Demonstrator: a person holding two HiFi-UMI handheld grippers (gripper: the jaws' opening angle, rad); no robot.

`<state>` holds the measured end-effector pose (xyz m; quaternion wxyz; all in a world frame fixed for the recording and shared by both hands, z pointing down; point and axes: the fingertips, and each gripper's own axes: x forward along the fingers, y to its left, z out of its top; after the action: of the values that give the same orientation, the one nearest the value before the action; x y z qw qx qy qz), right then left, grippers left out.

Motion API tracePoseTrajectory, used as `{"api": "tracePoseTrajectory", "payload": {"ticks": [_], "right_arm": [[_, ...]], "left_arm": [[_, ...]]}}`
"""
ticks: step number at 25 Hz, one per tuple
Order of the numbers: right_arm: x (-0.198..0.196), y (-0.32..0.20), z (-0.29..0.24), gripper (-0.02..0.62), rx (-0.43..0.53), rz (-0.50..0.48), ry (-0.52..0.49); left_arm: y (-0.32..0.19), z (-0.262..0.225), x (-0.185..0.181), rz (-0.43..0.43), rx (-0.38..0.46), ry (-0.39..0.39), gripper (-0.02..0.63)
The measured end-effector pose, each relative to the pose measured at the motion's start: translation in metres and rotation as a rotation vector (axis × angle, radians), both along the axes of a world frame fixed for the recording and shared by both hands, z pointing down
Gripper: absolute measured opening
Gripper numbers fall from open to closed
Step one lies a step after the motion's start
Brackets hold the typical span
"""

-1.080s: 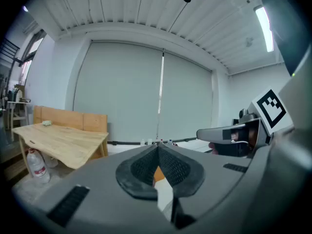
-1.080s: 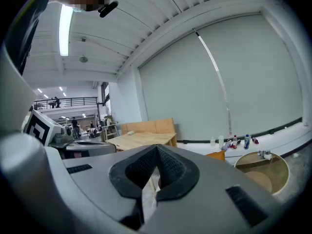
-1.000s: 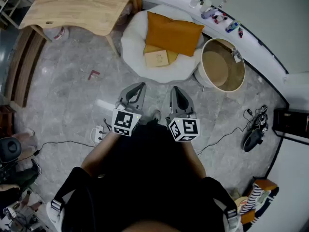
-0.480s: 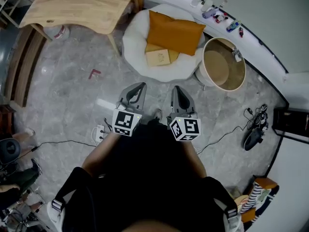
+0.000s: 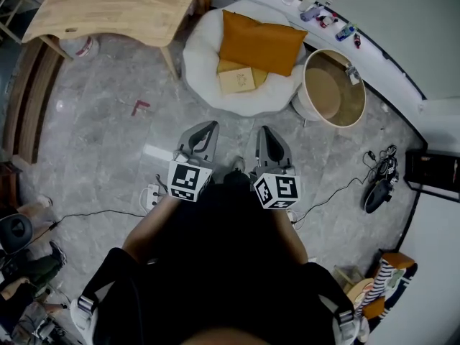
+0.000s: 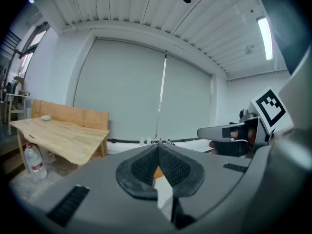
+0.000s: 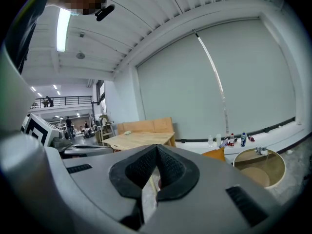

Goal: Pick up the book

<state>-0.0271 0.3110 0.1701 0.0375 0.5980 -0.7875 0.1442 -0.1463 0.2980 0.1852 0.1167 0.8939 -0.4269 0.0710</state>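
The book (image 5: pixel 237 80) is a tan, flat square lying on a white beanbag seat (image 5: pixel 201 56), just in front of an orange cushion (image 5: pixel 262 43). My left gripper (image 5: pixel 208 126) and right gripper (image 5: pixel 264 131) are held side by side over the grey floor, both pointing towards the seat and well short of it. In the left gripper view the left gripper (image 6: pixel 158 147) has its pads meeting at the tip, with nothing held. The right gripper (image 7: pixel 157 147) is likewise shut and empty. A sliver of the orange cushion (image 6: pixel 157 172) shows below the left pads.
A round tan tub (image 5: pixel 332 92) stands right of the seat. At the upper left is a wooden table (image 5: pixel 115 6). A power strip (image 5: pixel 152 196) and cables lie on the floor by my left side. More cables and a black object (image 5: pixel 377 196) lie at the right.
Both grippers have drifted slightly towards the seat, side by side. The seat and book sit a little higher in the head view. The jaws stay shut.
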Motion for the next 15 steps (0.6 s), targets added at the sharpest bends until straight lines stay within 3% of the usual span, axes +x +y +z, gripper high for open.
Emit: {"api": "tracePoseTrajectory", "payload": {"ticks": [7,15], "right_arm": [[-0.013,-0.005,0.007,0.003,-0.012,0.036,0.012],[-0.007,-0.032,0.018,0.003,-0.023,0.032,-0.016]], "left_arm": [[-0.008,0.011,-0.020,0.024,-0.012,-0.005,0.006],[-0.039,0.019,-0.014,0.010,-0.026,-0.018,0.006]]}}
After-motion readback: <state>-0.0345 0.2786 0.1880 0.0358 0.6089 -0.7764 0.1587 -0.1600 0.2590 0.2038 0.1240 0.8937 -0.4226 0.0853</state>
